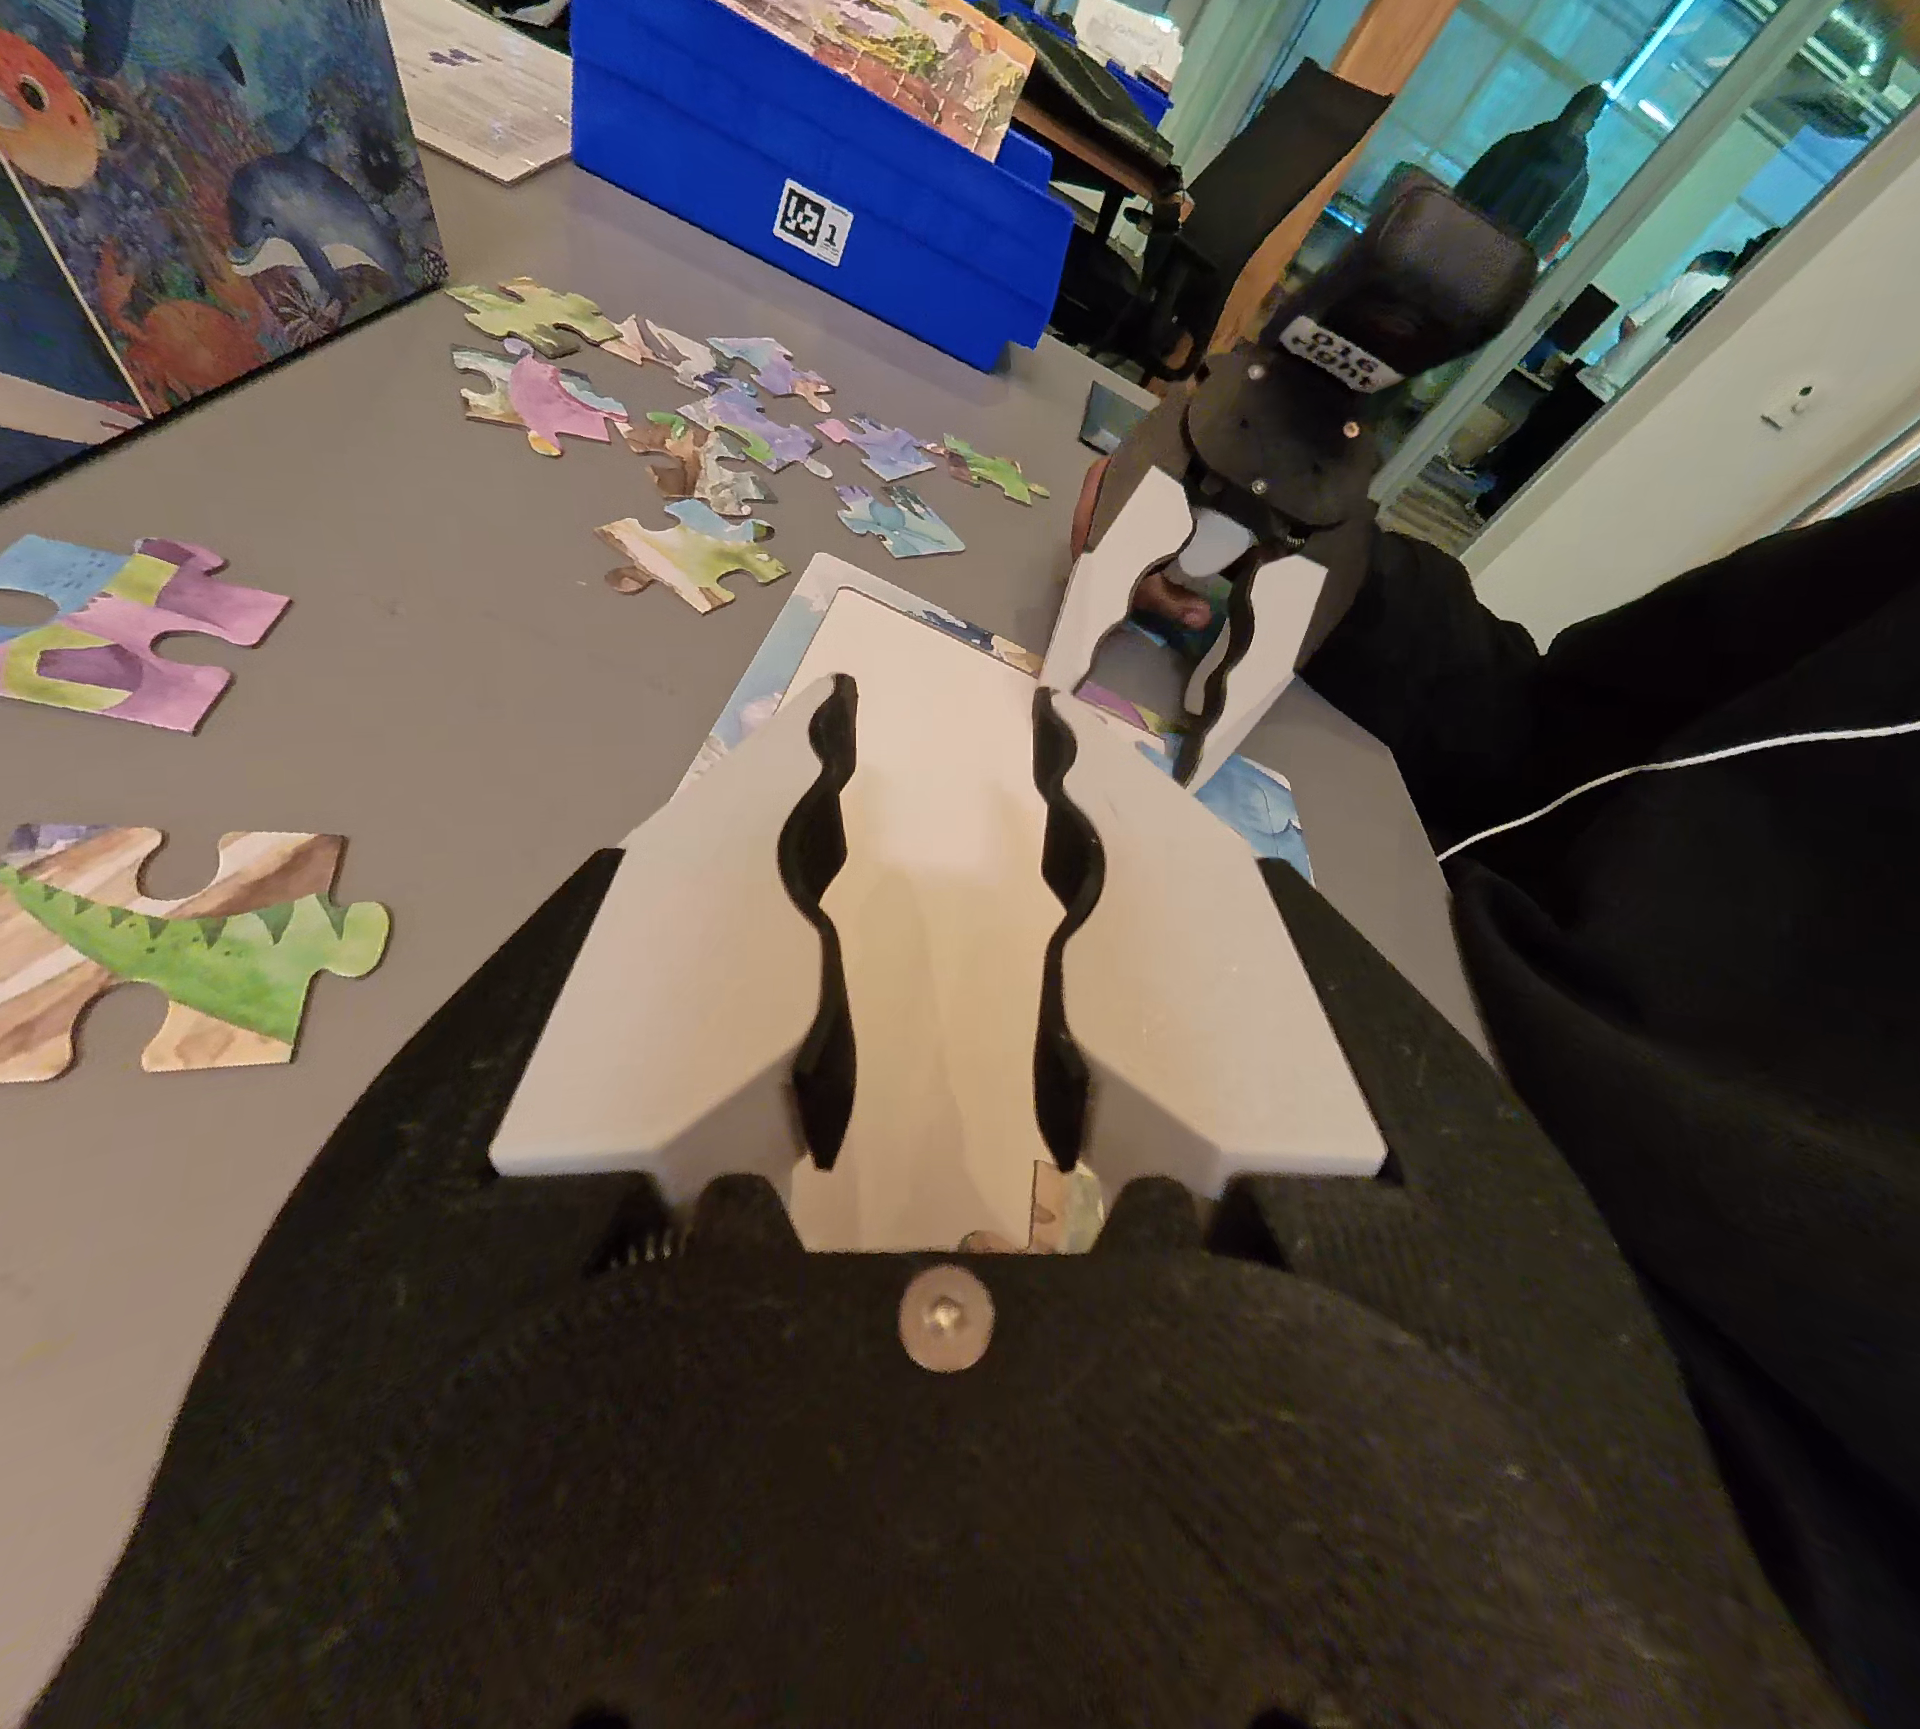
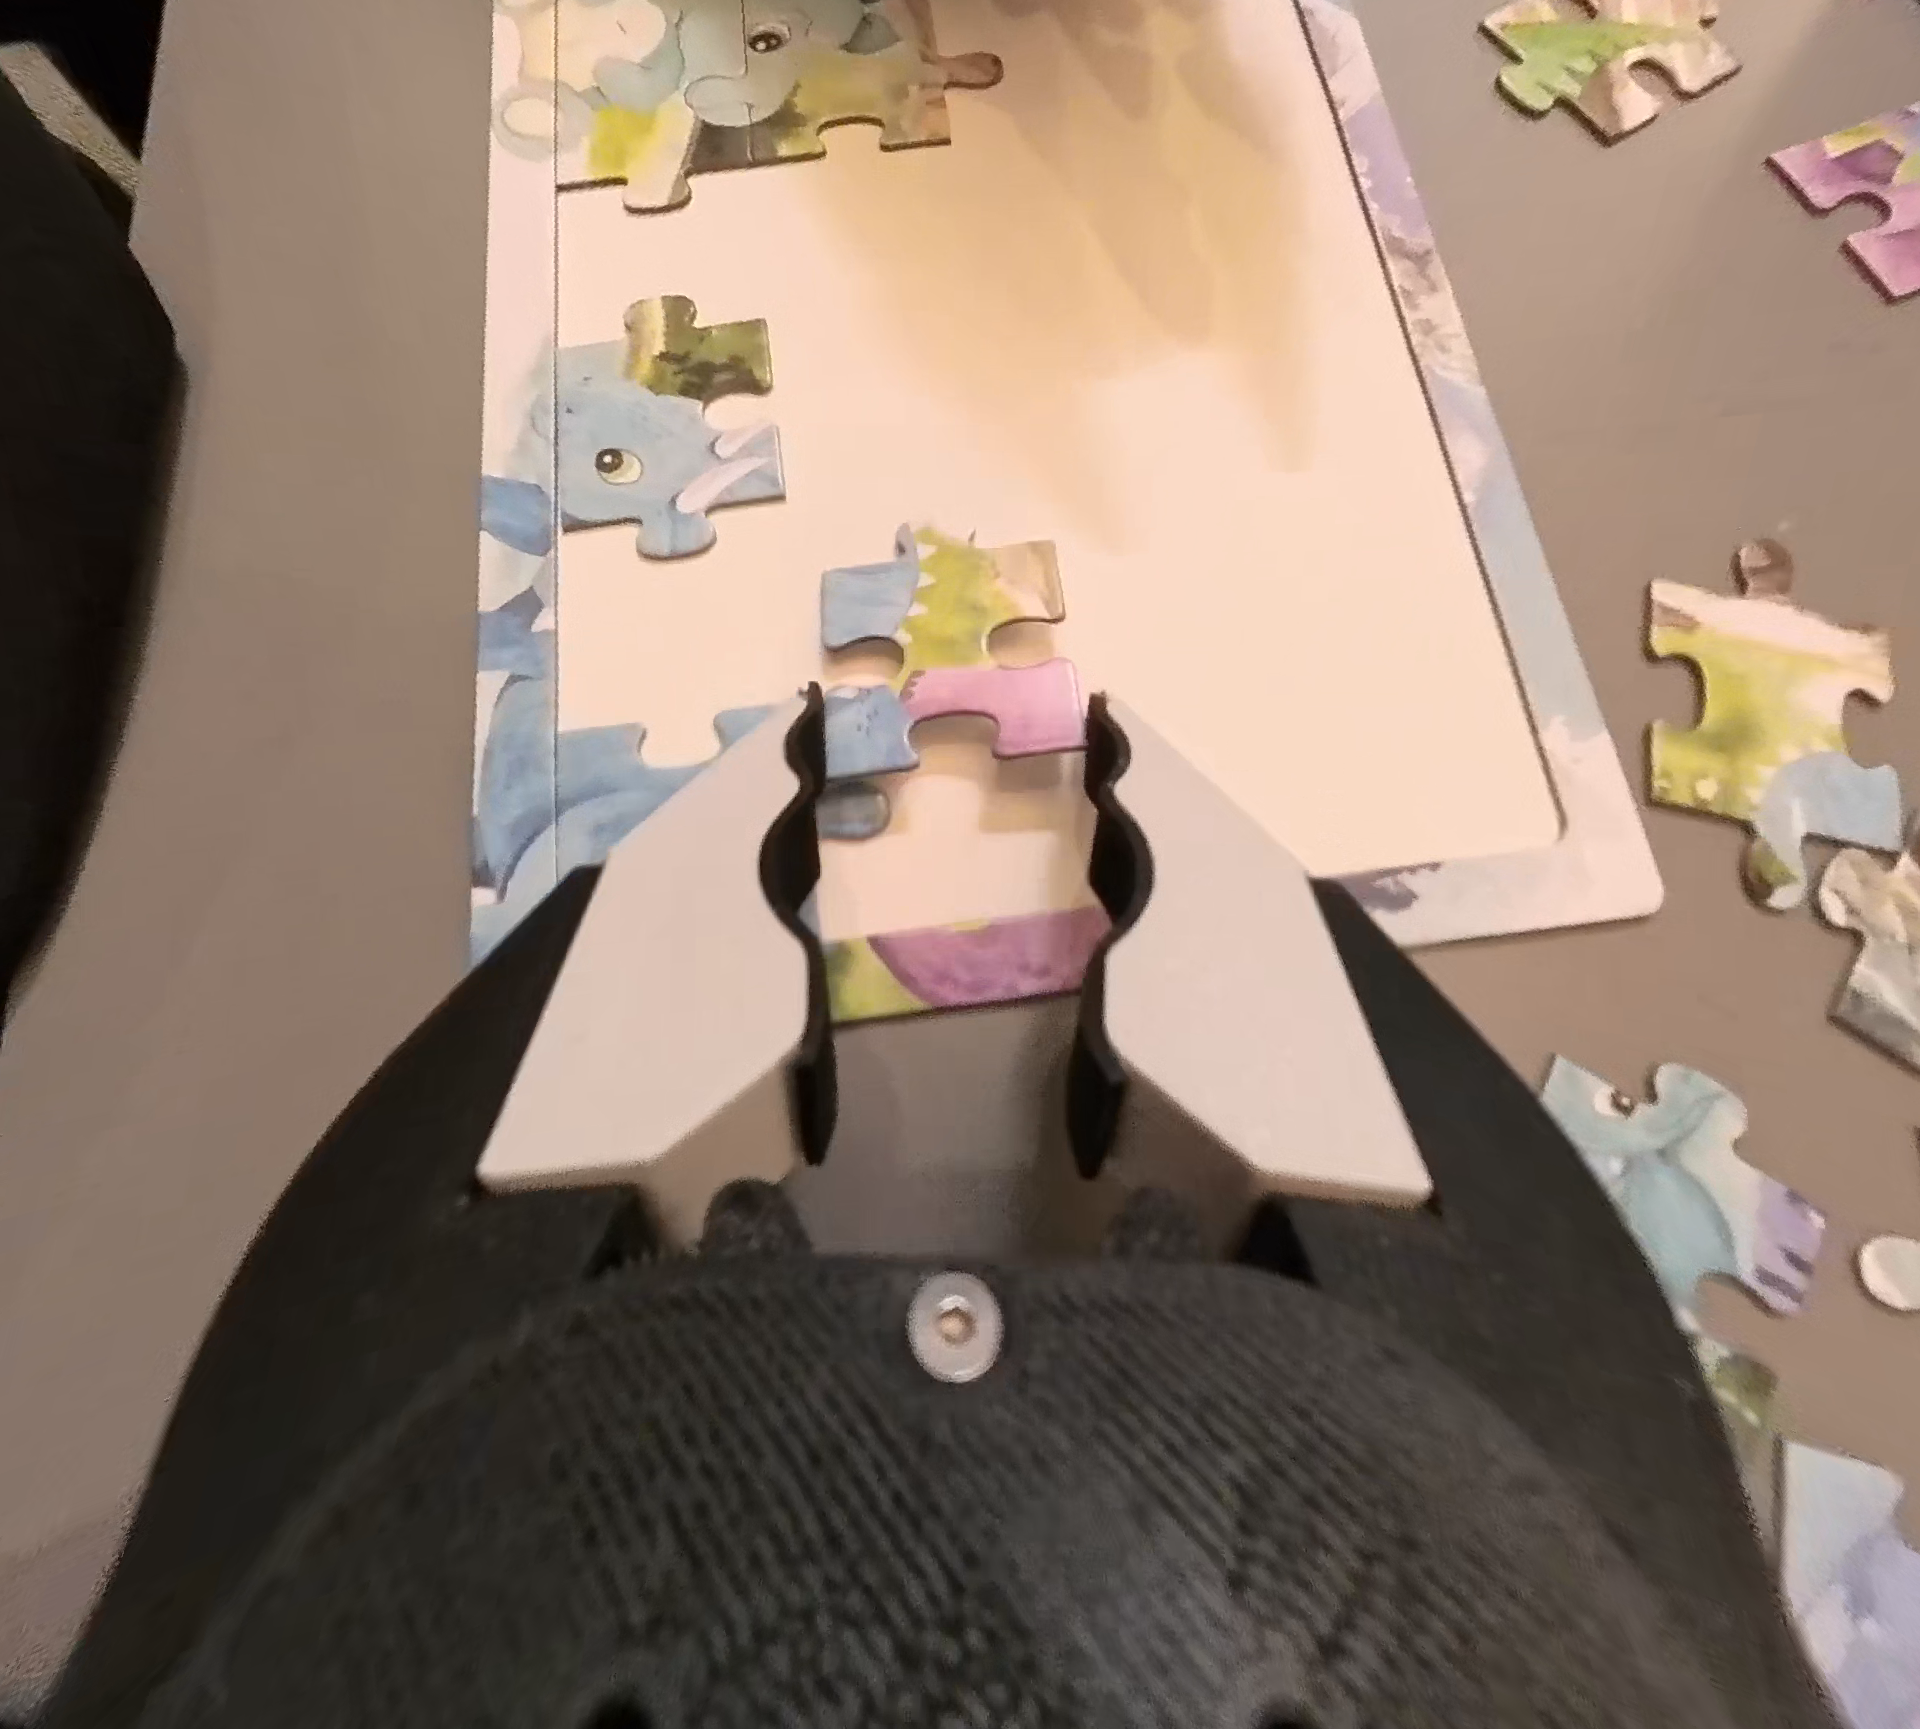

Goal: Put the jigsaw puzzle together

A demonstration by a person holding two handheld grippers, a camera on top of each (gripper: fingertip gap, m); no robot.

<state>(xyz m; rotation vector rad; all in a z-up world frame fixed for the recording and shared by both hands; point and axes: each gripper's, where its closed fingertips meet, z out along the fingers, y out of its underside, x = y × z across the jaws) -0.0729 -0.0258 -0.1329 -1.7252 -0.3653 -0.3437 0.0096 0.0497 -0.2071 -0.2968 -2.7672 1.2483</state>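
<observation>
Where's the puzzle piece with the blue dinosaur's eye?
In the right wrist view, the blue dinosaur piece lies inside the puzzle tray against its left edge, between the assembled corner cluster and the right gripper.

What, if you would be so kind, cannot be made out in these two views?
- Left wrist view: the left claw covers most of the puzzle tray.
- Right wrist view: the right claw hides the tray's near corner, and whether it grips the blue-and-pink piece.

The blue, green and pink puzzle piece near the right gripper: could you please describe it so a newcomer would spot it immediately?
Find the white puzzle tray on the grey table. Just beyond the right gripper lies the piece. Unlike the blue-faced pieces along the tray's edge, it sits alone, with blue, spiky green and pink areas.
</observation>
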